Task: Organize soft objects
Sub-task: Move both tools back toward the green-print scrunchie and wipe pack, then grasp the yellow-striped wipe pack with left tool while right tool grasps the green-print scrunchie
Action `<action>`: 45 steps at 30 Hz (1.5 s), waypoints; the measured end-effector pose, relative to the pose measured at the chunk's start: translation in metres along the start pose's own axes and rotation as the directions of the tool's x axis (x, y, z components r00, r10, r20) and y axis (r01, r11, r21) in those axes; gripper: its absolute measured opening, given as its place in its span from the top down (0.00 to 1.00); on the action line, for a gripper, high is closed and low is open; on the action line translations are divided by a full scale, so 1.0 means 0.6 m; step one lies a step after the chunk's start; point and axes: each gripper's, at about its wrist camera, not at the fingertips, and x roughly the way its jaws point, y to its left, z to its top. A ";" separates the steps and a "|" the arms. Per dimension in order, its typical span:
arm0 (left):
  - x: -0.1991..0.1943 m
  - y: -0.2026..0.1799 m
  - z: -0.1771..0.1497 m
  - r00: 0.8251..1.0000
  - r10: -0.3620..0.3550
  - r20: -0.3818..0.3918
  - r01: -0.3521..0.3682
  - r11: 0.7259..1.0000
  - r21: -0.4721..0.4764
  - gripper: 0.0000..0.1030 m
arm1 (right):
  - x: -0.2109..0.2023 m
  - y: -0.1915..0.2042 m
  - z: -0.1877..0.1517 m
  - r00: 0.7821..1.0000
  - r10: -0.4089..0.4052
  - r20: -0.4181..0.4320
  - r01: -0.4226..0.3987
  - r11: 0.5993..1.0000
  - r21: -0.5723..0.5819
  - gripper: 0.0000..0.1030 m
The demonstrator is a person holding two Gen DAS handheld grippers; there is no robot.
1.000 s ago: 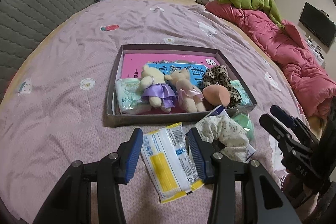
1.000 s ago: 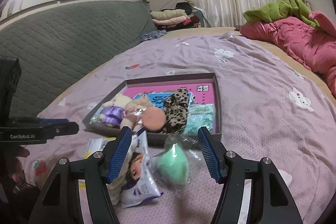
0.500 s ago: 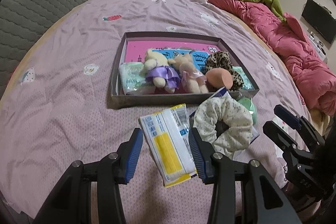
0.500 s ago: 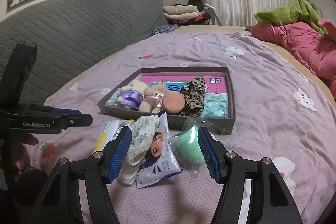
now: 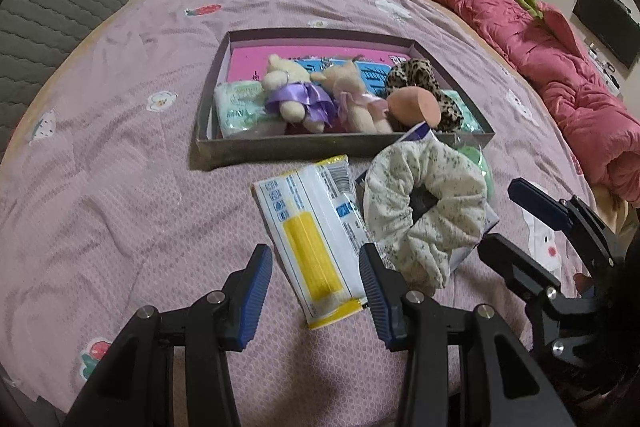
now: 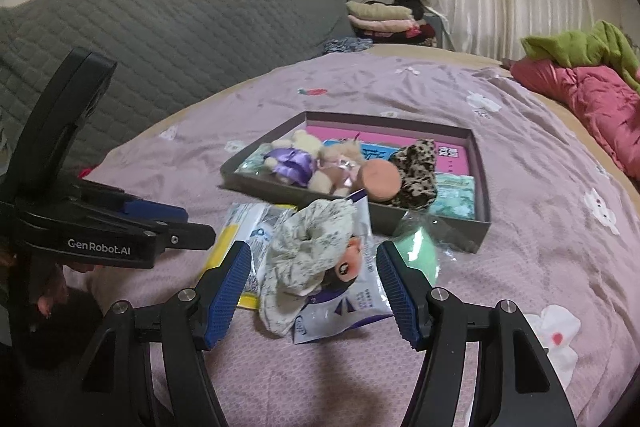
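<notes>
Here, 4 loose soft things lie on the bed [image 5: 120,131] just in front of the gray tray [image 5: 280,147]: a white and yellow tissue pack [image 5: 312,239], a floral scrunchie [image 5: 428,203] resting on a printed sachet [image 6: 352,303], and a green sponge in clear wrap [image 6: 416,251] by the tray's near corner. The left gripper [image 5: 316,291] hangs with its jaws spread on either side of the tissue pack's near end, pads not touching it. The right gripper [image 6: 312,287] is spread wider, empty, framing the scrunchie and sachet. The tissue pack looks light and squashy, with a slick film wrapper that could slide, so a pinch across its short width near the middle seems safest. The scrunchie should compress freely and suit a grip through its puffy ring.
</notes>
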 end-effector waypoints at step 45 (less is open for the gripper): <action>0.069 0.000 0.010 0.988 -0.119 -0.101 0.106 0.987 -0.124 0.41 | 0.071 -0.025 0.014 0.998 0.034 -0.044 -0.032 0.998 0.051 0.84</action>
